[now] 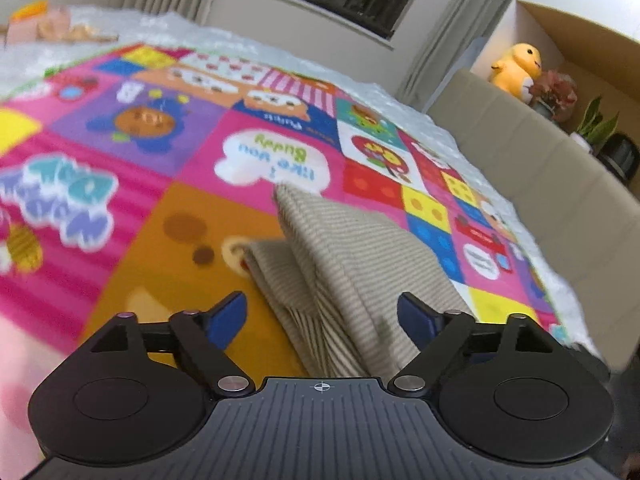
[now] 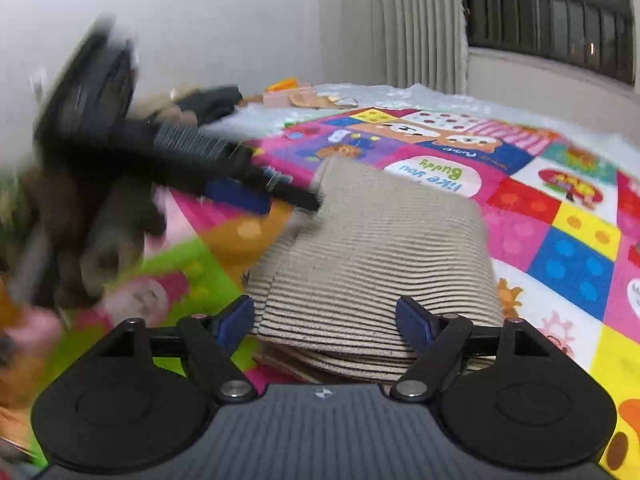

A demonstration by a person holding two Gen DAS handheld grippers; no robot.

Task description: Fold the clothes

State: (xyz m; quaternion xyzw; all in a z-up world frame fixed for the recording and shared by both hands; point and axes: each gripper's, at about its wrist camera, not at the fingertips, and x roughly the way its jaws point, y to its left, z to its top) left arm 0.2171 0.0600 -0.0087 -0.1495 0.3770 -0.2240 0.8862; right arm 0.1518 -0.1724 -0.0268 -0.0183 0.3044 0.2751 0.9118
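In the left wrist view, the colourful patchwork cartoon play mat (image 1: 120, 208) fills the left and middle of the scene, with a blurred pink and orange object (image 1: 32, 20) lying at the far left on the white fluffy cover (image 1: 192, 30) that shows beyond the mat. Near the middle, the beige garment with thin dark stripes (image 1: 340, 256) lies folded in several layers on the mat's orange and pink squares, its far corner reaching the white speech bubble print. The left gripper (image 1: 322, 318) hangs over the garment's near end with its blue-padded fingers (image 1: 228, 318) spread wide, one on each side of the cloth, and nothing clamped between them. To the right stand a beige padded headboard (image 1: 540, 184) and, on a ledge behind it, a yellow plush chick (image 1: 516, 66) beside small potted plants (image 1: 592, 124). In the right wrist view, the left gripper appears blurred at the left (image 2: 264, 196), its tip at the garment's far left corner; whether it touches the cloth cannot be told. The folded garment (image 2: 380, 256) sits in the middle, and the right gripper (image 2: 324, 320) is just above its near edge, fingers (image 2: 414, 322) wide apart and holding nothing.
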